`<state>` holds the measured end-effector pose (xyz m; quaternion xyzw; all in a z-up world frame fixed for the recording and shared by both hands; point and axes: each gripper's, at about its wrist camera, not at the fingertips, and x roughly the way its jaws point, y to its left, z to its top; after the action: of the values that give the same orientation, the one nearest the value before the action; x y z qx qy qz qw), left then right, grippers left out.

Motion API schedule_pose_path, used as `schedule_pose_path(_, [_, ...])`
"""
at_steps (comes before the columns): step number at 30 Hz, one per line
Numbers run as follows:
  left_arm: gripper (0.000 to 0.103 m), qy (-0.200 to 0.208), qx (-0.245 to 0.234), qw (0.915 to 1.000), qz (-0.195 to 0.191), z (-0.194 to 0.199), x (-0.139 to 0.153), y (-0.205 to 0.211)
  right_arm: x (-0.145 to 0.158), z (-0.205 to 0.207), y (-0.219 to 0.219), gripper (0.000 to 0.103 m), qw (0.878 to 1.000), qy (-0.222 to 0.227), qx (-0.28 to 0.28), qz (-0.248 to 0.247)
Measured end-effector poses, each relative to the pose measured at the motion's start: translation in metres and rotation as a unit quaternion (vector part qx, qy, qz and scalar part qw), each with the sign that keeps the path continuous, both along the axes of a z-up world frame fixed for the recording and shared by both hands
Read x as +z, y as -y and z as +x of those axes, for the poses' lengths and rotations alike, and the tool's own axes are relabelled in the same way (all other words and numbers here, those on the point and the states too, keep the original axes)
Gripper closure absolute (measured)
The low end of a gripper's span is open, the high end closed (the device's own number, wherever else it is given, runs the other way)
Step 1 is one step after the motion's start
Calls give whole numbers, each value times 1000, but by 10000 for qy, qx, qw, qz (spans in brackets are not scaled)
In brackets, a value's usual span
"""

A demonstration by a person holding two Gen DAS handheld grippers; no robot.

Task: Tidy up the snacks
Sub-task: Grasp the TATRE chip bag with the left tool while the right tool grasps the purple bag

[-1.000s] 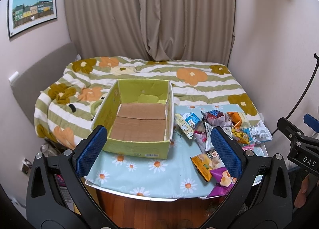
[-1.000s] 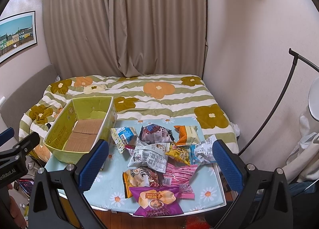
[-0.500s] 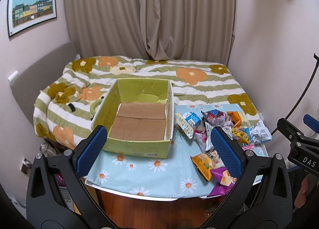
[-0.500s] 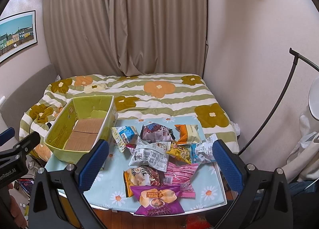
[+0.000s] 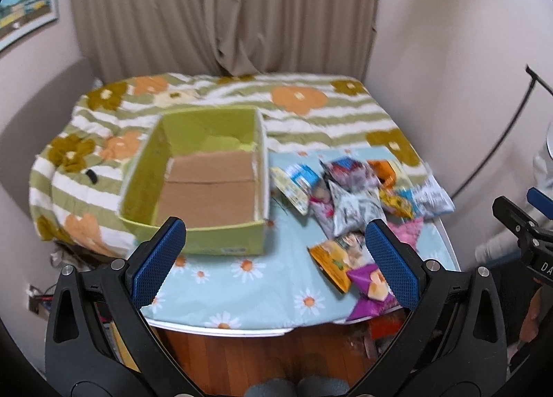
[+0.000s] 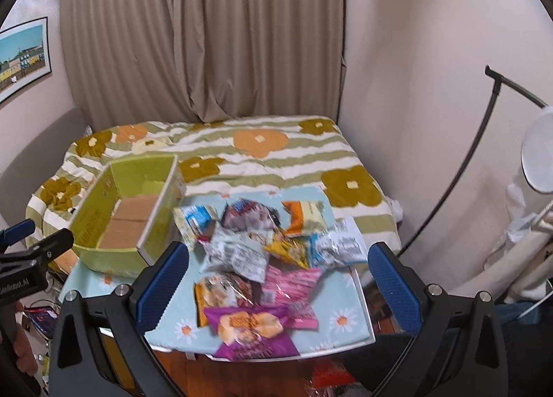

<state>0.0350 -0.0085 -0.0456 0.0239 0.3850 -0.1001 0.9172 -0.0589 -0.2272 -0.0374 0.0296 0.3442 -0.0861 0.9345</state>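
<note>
An empty green cardboard box (image 5: 207,179) (image 6: 131,210) with a brown bottom stands on the left of a small table with a light blue daisy cloth (image 5: 255,279) (image 6: 345,296). Several snack packets lie in a heap to its right: a purple one (image 6: 252,331) (image 5: 369,293) at the front edge, an orange one (image 6: 221,293), a pink one (image 6: 290,283), a white one (image 6: 238,255). My left gripper (image 5: 273,258) is open and empty, held before the table's front edge. My right gripper (image 6: 276,279) is open and empty, above the front of the heap.
A bed with a green-striped flowered cover (image 5: 311,113) lies behind the table, with beige curtains (image 6: 207,34) beyond. A black curved stand (image 6: 459,169) and a white lamp head (image 6: 539,151) are at the right wall. Wooden floor (image 5: 269,355) shows below the table.
Both grippers have moved forward and slightly down towards the table; the box and packets appear larger and blurred. Both stay open and empty. No packet has moved.
</note>
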Motion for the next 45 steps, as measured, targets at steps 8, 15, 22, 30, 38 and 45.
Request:
schedule_pose_path(8, [0,-734,-662,9950,-143,38,-57,28,-56,6,23,0,9973,-616,247,318])
schedule_pose_path(15, [1,-1266,-1183,9849,-13,77,-120,65,-124,23,31,0,9847,-1257,797,911])
schedule_pose_path(22, [5,-1578,-2190,9620,409,99,-173,105,-176,38,25,0,9688,-1686,1283,1286])
schedule_pose_path(30, [5,-1913,-2991,9327,629,114,-212,131,-209,52,15,0,9580,-2002,1640,1233])
schedule_pose_path(38, [5,-2202,-3301,9171,380,130,-235,142,-230,67,19,0,9529,-2150,1721,1270])
schedule_pose_path(45, [7,-2295,-3490,9079,356,136,-245,147,-232,69,25,0,9513,-2130,1816,1292])
